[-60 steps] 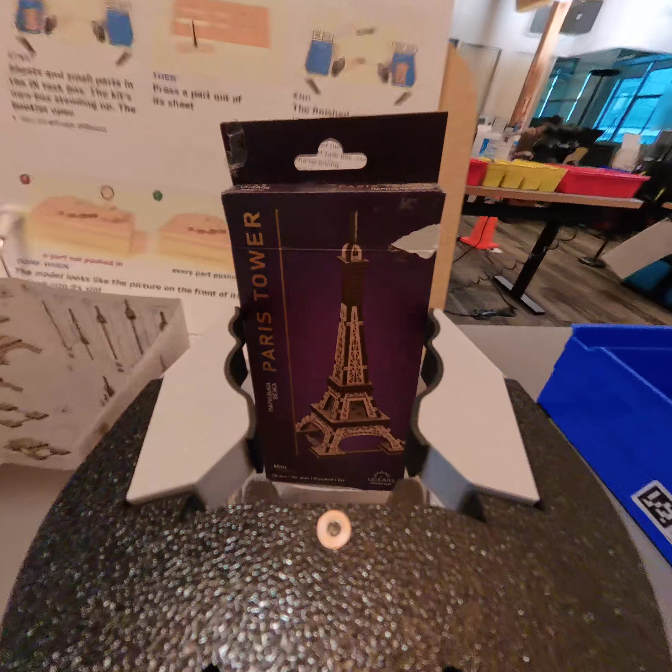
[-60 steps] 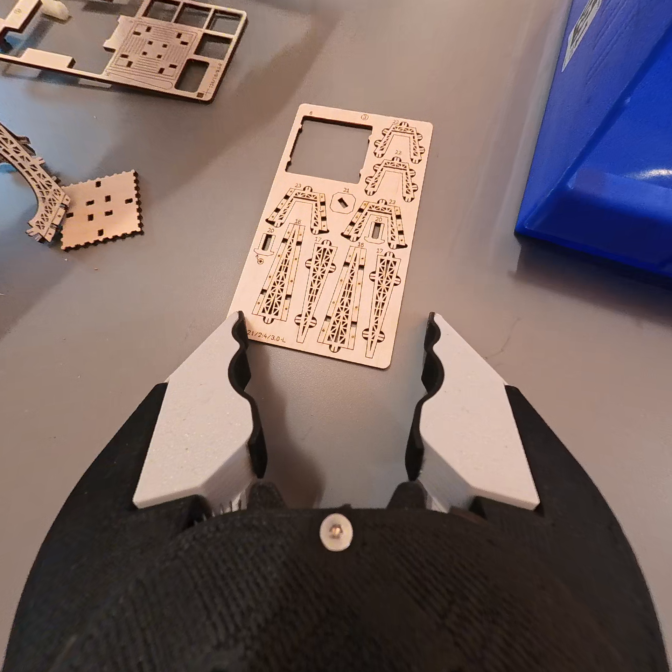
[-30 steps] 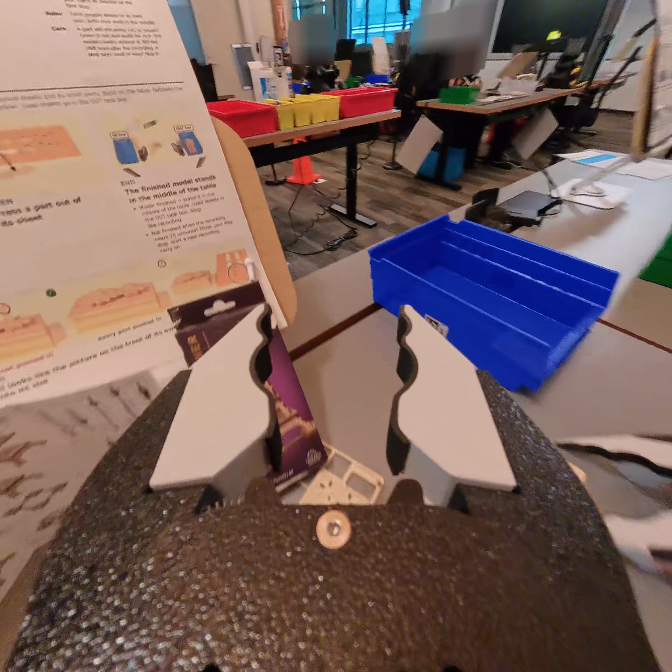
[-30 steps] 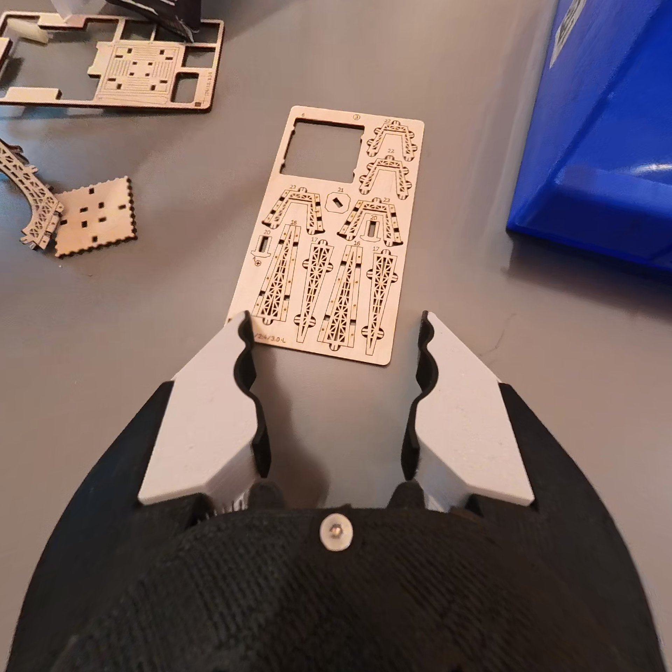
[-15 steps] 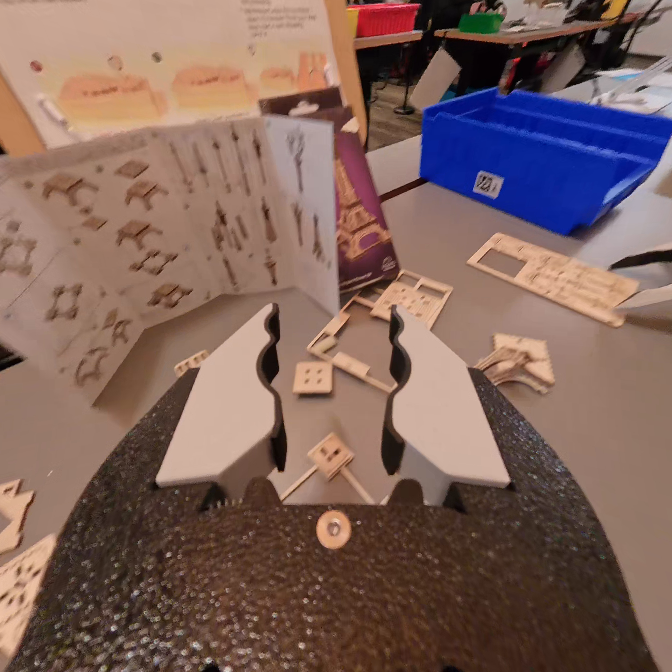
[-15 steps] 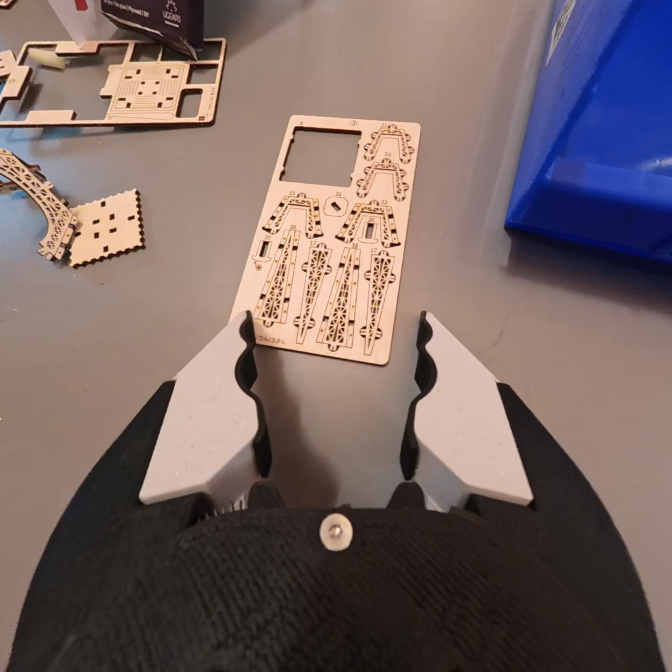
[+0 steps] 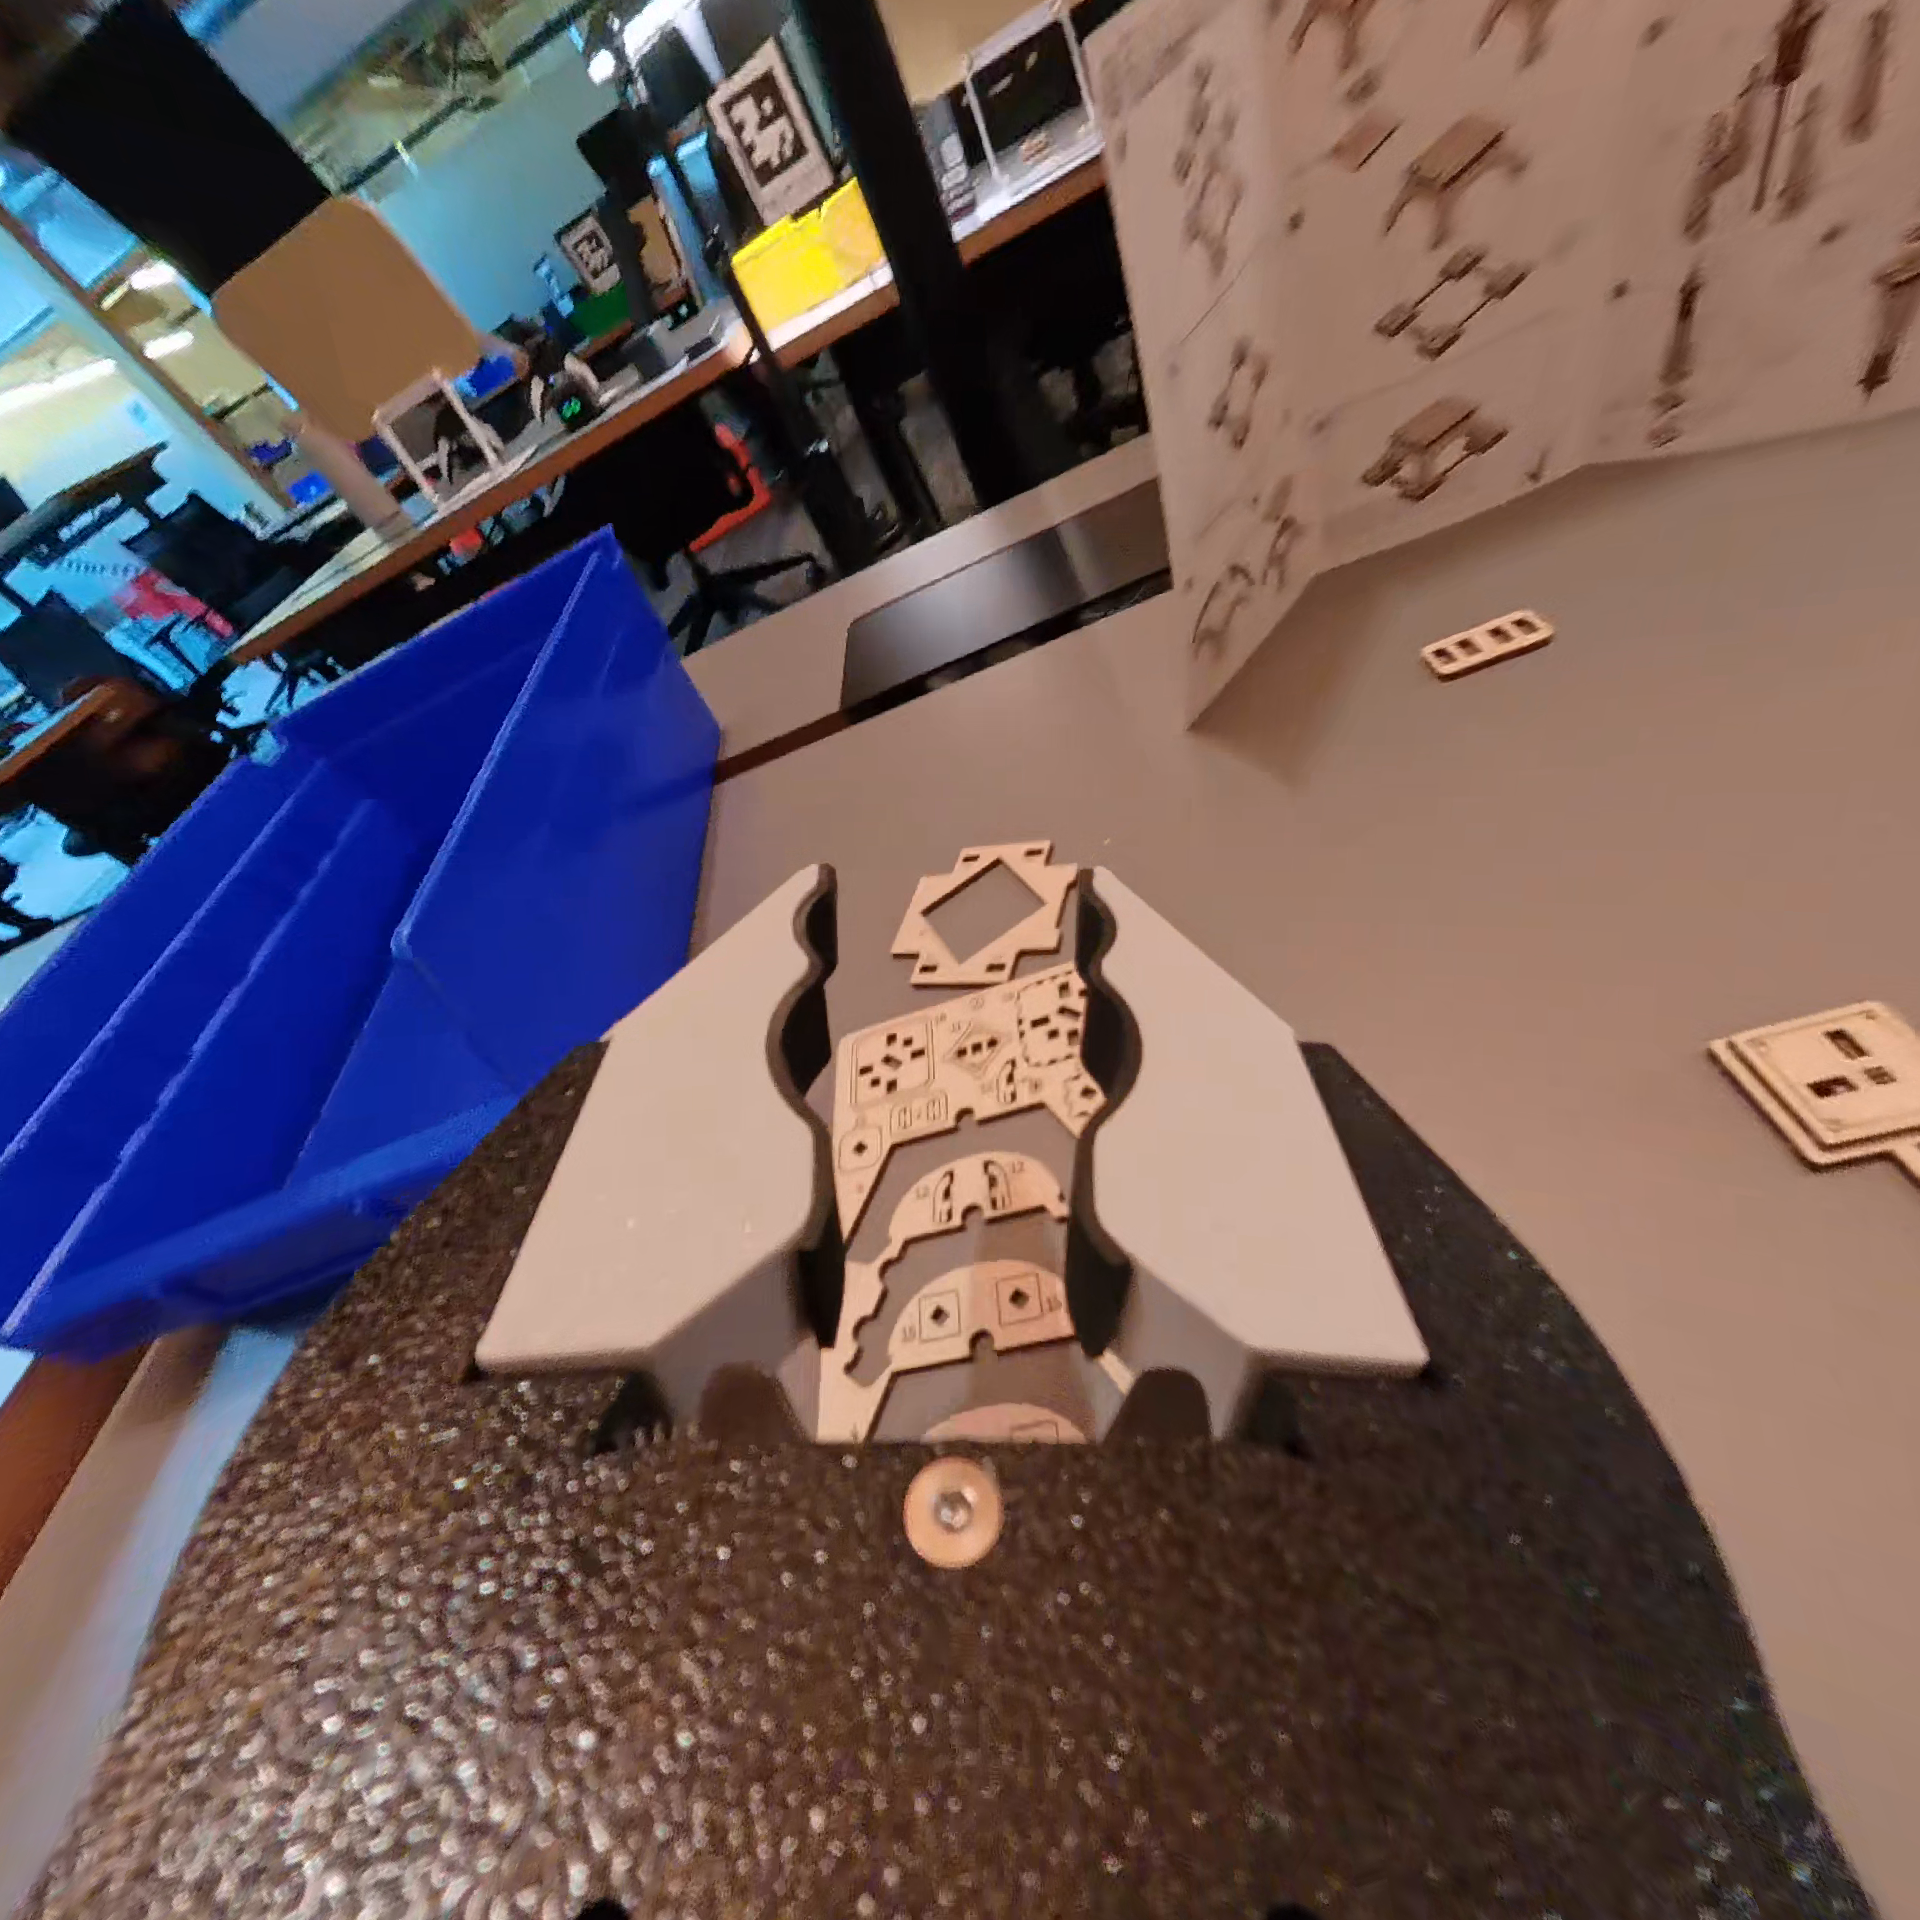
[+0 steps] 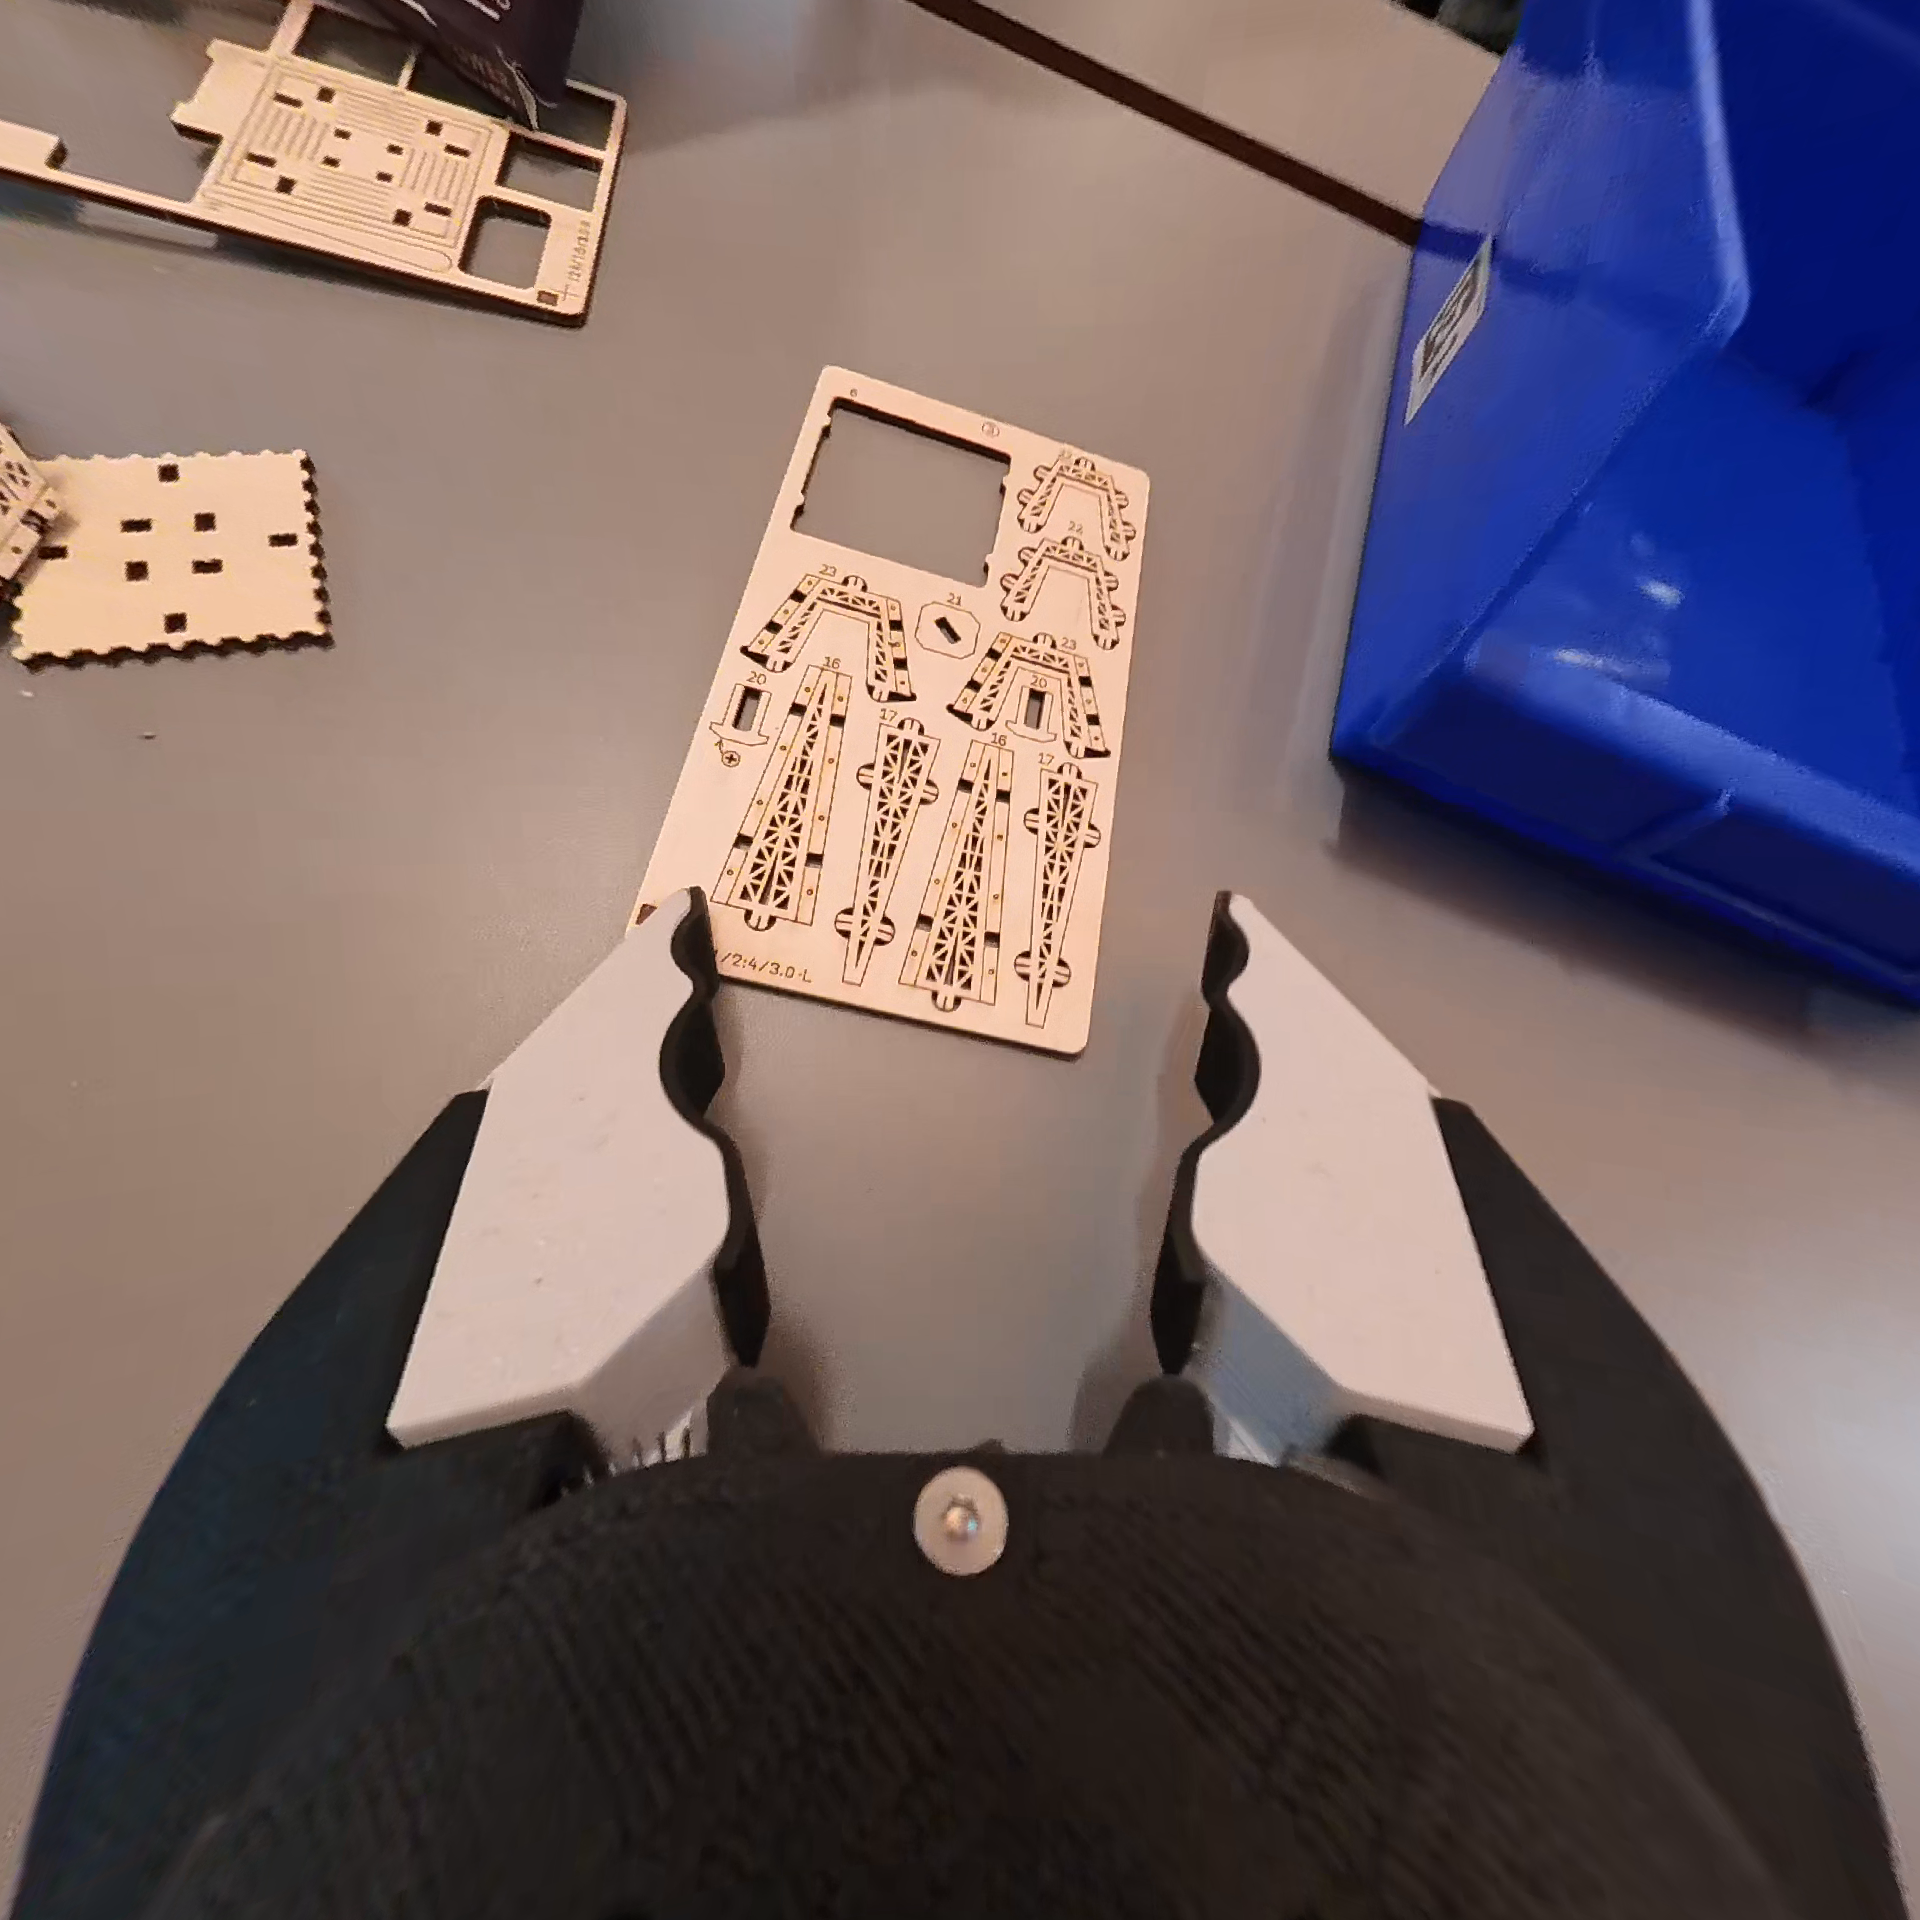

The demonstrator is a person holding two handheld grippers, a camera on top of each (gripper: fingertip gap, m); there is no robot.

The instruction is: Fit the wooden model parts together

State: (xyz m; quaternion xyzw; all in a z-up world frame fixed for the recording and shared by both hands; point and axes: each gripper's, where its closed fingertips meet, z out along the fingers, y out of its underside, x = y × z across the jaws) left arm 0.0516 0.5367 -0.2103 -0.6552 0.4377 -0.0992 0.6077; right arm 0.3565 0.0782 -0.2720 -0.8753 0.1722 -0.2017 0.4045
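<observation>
Hovering left gripper (image 7: 954, 914) released above curved-part sheet (image 7: 951, 1174); right gripper (image 8: 961, 914) released before tower-part sheet (image 8: 914, 717).

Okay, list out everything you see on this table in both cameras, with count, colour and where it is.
Lattice parts sheet: one, pale wood, flat on the table ahead of the right gripper.
Toothed square plate: one, pale wood, left of that sheet.
Punched-out frame sheet: one, pale wood, far left of the right wrist view.
Blue bin: one, blue, right of the lattice sheet.
Arch parts sheet: one, pale wood, under the left gripper.
Square ring piece: one, pale wood, beyond that sheet.
Slotted strip: one, pale wood, beside the folded instruction sheet, white.
Left gripper: grey fingers, open.
Right gripper: white fingers, open.
</observation>
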